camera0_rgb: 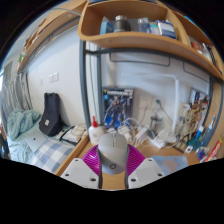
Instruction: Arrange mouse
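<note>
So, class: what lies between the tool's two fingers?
In the gripper view, a grey mouse sits between the tool fingers, against their magenta pads, above the wooden desk.

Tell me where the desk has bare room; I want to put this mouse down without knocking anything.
The gripper holds the grey mouse between its fingers. The wooden desk is bare just left of the mouse, toward its edge by the bed. Ahead it is crowded: a white bottle, and clutter to the right.
</note>
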